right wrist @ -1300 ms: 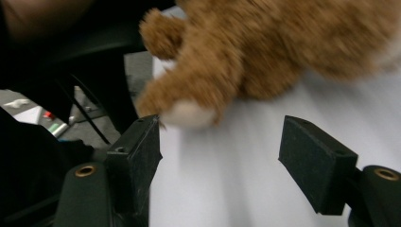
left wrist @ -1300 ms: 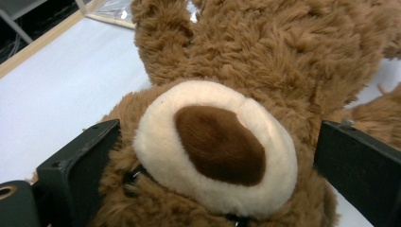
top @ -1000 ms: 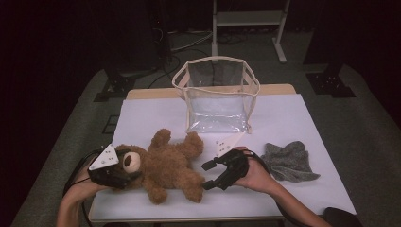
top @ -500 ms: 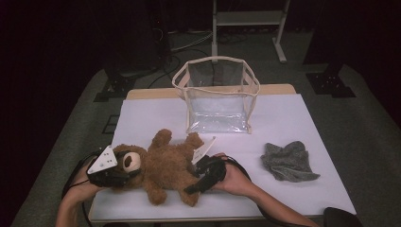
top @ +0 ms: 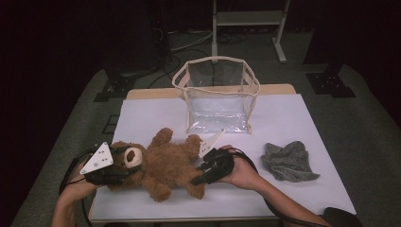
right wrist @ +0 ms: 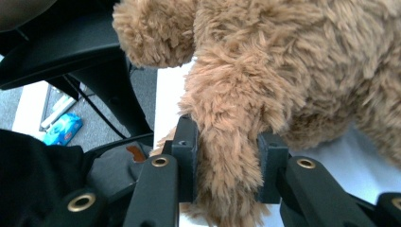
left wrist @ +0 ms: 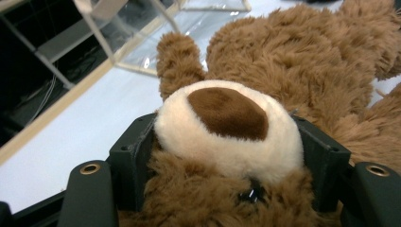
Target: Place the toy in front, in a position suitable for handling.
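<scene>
A brown teddy bear lies on its back on the white table top, head to the left. My left gripper holds the head, and its jaws have just been closing. In the left gripper view the cream snout is squeezed between the two black pads of that gripper. My right gripper is at the bear's lower right side, and its jaws have also just been closing. In the right gripper view the furry leg is pinched between the pads of my right gripper.
A clear plastic bag with beige trim stands upright behind the bear at the table's middle back. A crumpled grey cloth lies to the right. Dark floor with stand legs and cables surrounds the table.
The right gripper moved left from beside the bear onto its leg and closed on it. The left gripper closed on the bear's head, which has lifted slightly.
</scene>
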The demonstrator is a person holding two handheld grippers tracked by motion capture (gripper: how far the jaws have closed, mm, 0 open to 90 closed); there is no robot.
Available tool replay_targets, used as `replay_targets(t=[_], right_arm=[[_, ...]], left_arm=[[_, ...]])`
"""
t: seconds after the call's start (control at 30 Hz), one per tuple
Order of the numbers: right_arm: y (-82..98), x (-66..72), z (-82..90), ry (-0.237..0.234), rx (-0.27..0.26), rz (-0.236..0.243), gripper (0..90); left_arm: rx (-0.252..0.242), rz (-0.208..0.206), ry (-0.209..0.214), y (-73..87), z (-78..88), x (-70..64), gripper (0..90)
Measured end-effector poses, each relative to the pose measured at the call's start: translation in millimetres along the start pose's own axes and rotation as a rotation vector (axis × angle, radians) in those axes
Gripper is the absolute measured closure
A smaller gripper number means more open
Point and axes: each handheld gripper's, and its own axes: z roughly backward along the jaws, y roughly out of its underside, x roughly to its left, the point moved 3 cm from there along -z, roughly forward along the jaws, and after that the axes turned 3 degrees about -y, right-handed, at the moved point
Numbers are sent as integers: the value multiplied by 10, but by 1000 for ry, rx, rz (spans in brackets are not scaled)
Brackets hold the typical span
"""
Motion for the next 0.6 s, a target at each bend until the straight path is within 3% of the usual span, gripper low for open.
replay_targets(t=[0.3, 0.43, 0.5, 0.53, 0.57, 0.6], right_arm=[[29, 134, 355, 27, -7, 24, 691], [72, 162, 494, 49, -8, 25, 691], [135, 196, 671, 77, -16, 20, 691], [135, 196, 671, 77, -16, 20, 691], [183, 219, 804, 103, -20, 25, 690], [183, 219, 804, 103, -20, 25, 690]], left_arm=[[-55, -31, 32, -254, -80, -41, 319], [-77, -56, 52, -420, -189, -60, 318], [-100, -79, 71, -580, -299, -83, 318], [-100, -79, 71, -580, -299, -83, 318], [-116, -97, 83, -693, -392, -107, 318], [-116, -97, 83, -693, -392, -107, 318]])
